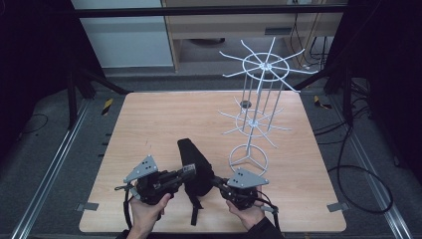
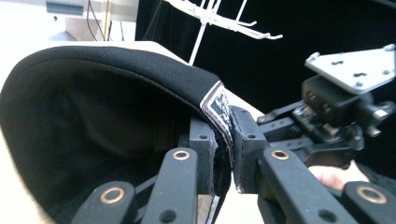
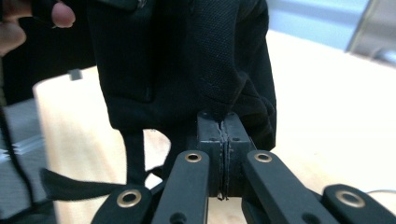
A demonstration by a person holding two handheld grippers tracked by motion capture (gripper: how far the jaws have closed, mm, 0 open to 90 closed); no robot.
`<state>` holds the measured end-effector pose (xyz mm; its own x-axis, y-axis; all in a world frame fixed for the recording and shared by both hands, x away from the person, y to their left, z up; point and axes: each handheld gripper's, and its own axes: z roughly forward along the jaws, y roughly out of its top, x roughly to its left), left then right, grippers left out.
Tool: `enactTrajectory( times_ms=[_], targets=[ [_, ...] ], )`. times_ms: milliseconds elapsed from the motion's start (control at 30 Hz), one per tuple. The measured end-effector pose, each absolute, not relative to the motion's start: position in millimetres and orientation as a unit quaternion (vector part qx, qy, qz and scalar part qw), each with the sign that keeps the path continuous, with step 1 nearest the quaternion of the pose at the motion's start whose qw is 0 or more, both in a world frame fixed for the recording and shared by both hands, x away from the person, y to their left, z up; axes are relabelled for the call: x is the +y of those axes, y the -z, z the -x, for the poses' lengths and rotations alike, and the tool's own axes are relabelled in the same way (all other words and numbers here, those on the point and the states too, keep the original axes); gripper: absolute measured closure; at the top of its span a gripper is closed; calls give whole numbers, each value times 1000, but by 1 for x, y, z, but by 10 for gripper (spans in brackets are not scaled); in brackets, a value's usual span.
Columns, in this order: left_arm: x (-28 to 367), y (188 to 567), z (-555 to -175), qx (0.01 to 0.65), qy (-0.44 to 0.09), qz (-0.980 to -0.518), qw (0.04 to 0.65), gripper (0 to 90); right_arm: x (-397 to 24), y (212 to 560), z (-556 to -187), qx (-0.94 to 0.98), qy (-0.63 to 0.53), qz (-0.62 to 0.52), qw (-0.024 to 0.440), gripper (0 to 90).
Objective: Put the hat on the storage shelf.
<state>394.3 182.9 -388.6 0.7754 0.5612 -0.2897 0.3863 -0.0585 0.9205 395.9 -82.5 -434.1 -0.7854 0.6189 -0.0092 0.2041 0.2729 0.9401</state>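
High view: black cap [image 1: 193, 167] held up near the table [image 1: 149, 114] front edge, between both grippers; white wire rack [image 1: 259, 107] stands twd the far right corner, prob. where the cap will hang.

Left gripper view: left gripper [image 2: 223, 154] jaws clamped on the cap's rim at its label [image 2: 215, 105], so the opening stays spread.

Right gripper view: right gripper [image 3: 223, 140] jaws together, pinching a thin fold of cap fabric [image 3: 196, 60] — steadies the other side; strap [image 3: 70, 184] dangles below.

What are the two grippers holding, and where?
Both hold the black cap: the left gripper pinches its rim by the label, the right gripper pinches its fabric.
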Motion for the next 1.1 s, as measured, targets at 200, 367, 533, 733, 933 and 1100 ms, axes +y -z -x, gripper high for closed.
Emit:
enactTrajectory(
  times_ms=[200, 367, 533, 733, 933, 1100],
  targets=[
    [199, 403, -392, 339, -101, -740, 571, 758, -71, 429, -394, 800, -505, -240, 216, 896],
    [215, 416, -390, 354, -128, -751, 542, 723, -54, 431, -396, 820, -480, -231, 209, 895],
    [232, 426, -390, 374, -152, -756, 515, 717, -27, 435, -402, 832, -467, -221, 205, 891],
    [248, 437, -394, 397, -166, -758, 490, 703, -6, 441, -407, 841, -451, -216, 205, 890],
    [257, 445, -396, 417, -181, -759, 467, 643, 8, 448, -411, 846, -440, -218, 205, 890],
    [264, 445, -396, 429, -192, -749, 466, 530, 13, 450, -413, 846, -442, -222, 200, 889]
  ],
)
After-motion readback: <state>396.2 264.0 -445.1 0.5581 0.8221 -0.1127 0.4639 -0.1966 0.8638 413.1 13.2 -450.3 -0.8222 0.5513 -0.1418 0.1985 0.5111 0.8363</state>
